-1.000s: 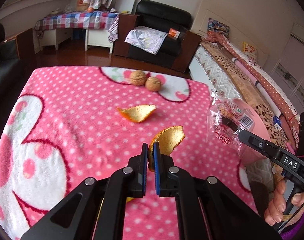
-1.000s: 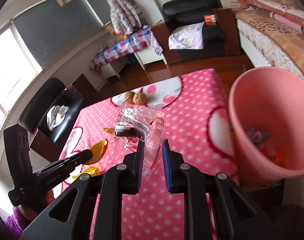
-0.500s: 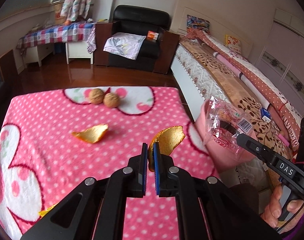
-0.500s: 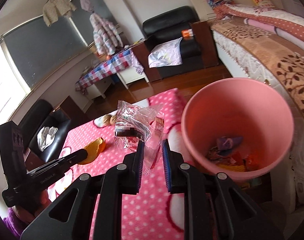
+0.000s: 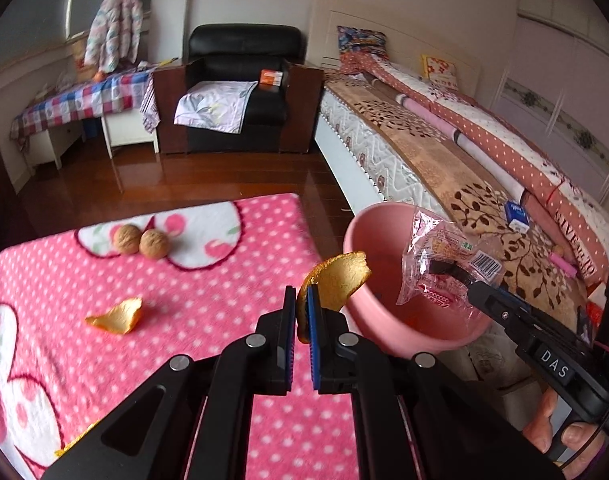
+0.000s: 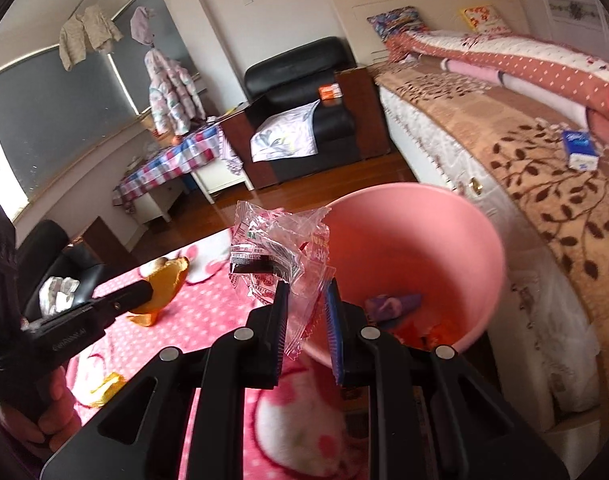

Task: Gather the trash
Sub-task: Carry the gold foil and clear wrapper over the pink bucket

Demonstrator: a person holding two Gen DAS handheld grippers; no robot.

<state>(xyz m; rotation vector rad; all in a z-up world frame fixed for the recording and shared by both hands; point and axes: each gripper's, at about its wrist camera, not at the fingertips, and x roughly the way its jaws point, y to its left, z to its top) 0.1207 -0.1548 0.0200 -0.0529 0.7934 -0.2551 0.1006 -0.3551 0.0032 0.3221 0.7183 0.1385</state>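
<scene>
Orange peel (image 5: 336,280), a curved piece, is pinched between the pressed-together pads of the left gripper (image 5: 300,312); it stands up from the fingertips and sits just beside the near rim of the pink bin (image 5: 360,304), at the table's edge. A clear plastic wrapper (image 6: 280,256), crumpled and printed with red lettering and a barcode, is clamped in the right gripper (image 6: 306,304), whose jaws stand slightly apart on the film. In the left wrist view the wrapper hangs over the bin's mouth. Inside the bin lie a purple scrap (image 6: 392,304) and orange and red pieces (image 6: 436,330) on the bottom.

On the table, covered by a pink polka-dot cloth (image 5: 208,320), a second orange peel (image 5: 116,316) lies flat, well apart from the held one. Two walnuts (image 5: 142,240) sit touching each other near the far edge. A small yellow scrap (image 6: 104,390) lies near the hand (image 6: 44,412) holding the left gripper.

Beyond the bin runs a bed (image 5: 444,168) with a brown leaf-patterned cover. A black armchair (image 5: 240,84) stands against the far wall.
</scene>
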